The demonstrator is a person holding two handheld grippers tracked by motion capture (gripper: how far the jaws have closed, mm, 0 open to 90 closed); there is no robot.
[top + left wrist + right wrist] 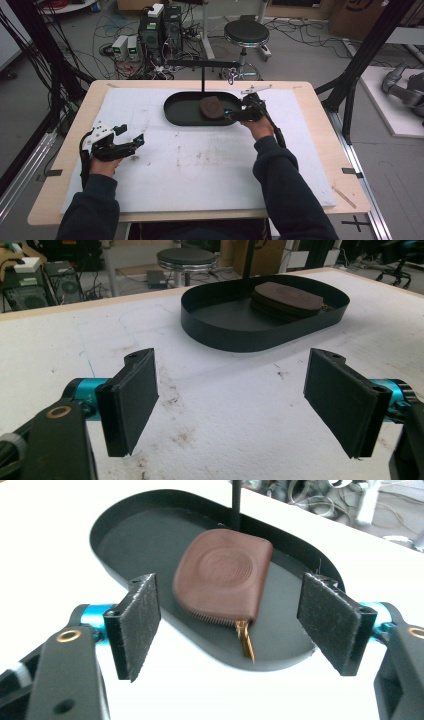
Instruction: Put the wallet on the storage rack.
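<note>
Nearest the person, two dark sleeves come in over the front edge of the desk (310, 107), whose top is covered by a scuffed white mat (200, 165). The left gripper (131, 143) sits at the left side of the mat, low over it and well apart from the tray; in the left gripper view its jaws stand spread wide with only stained white mat between them. Farther in and to the right, the right gripper (231, 116) is held at the right end of the black oval tray (175, 116), its tips at the rim. In the right gripper view its jaws are spread wide too, with nothing pinched: the pads (141, 617) stand on either side of the tray's near end, clear of the pouch. The brown leather key pouch (222, 577) lies flat inside the tray, towards its right half, embossed face up, toothed zip edge turned to the gripper, and a gold key (245, 642) sticks out from that edge onto the tray floor. A thin black post (202, 80) rises at the tray's far rim. Beyond the desk, a round black stool (246, 33) and computer towers (161, 27) stand on a floor strewn with cables.
</note>
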